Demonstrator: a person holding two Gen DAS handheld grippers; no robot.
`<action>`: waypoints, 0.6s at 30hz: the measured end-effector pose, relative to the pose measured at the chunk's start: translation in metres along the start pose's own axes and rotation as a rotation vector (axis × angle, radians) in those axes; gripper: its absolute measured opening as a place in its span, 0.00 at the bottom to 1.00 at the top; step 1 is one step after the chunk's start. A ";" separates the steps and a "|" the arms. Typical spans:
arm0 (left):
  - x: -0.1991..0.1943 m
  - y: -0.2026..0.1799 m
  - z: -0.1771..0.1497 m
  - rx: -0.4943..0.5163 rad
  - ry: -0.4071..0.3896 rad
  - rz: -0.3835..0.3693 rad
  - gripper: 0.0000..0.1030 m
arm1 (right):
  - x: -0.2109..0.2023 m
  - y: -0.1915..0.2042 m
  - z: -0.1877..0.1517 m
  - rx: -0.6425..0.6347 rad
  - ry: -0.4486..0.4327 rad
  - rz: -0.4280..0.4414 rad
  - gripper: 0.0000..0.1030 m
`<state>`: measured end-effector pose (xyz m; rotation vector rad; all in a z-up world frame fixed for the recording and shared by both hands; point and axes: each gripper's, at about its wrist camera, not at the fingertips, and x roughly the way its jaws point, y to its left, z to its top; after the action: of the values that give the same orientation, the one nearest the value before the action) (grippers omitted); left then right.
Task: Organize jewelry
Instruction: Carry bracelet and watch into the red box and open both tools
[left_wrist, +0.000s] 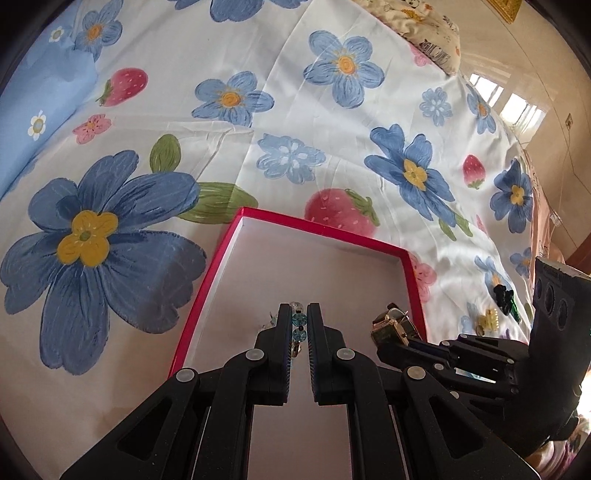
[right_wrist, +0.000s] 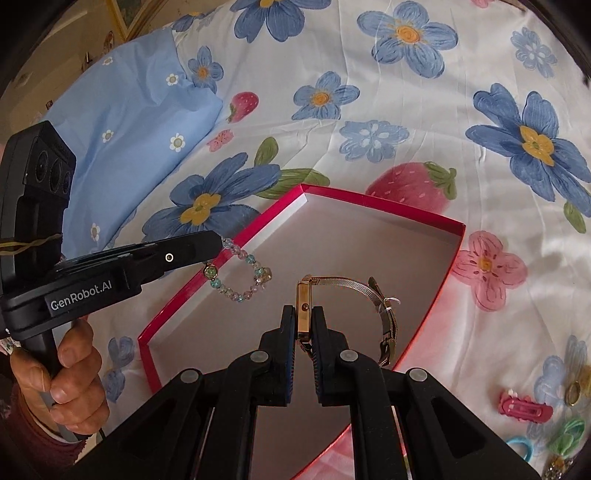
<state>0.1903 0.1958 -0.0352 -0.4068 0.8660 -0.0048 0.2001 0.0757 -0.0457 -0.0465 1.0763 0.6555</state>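
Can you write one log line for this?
left gripper: holds bead bracelet | right gripper: holds watch | both over red box

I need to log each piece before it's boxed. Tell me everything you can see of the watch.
The watch has a gold-coloured rectangular case and a silvery mesh band with a small tag. The right gripper pinches the case edge-on, the band looping to the right. It hangs above the red box, whose pale interior shows behind it.

One red box (right_wrist: 373, 202), one beaded bracelet (right_wrist: 242, 275), one watch (right_wrist: 347, 286), two claws (right_wrist: 303, 317)
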 end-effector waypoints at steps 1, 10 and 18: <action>0.006 0.003 0.000 -0.009 0.008 0.005 0.06 | 0.006 -0.001 0.001 -0.002 0.013 -0.003 0.07; 0.043 0.015 -0.005 -0.037 0.086 0.095 0.07 | 0.035 -0.004 -0.003 -0.038 0.086 -0.024 0.07; 0.053 0.014 -0.010 -0.035 0.115 0.143 0.07 | 0.039 0.000 -0.003 -0.069 0.098 -0.036 0.09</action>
<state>0.2158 0.1966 -0.0851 -0.3794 1.0085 0.1205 0.2098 0.0931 -0.0797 -0.1587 1.1441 0.6628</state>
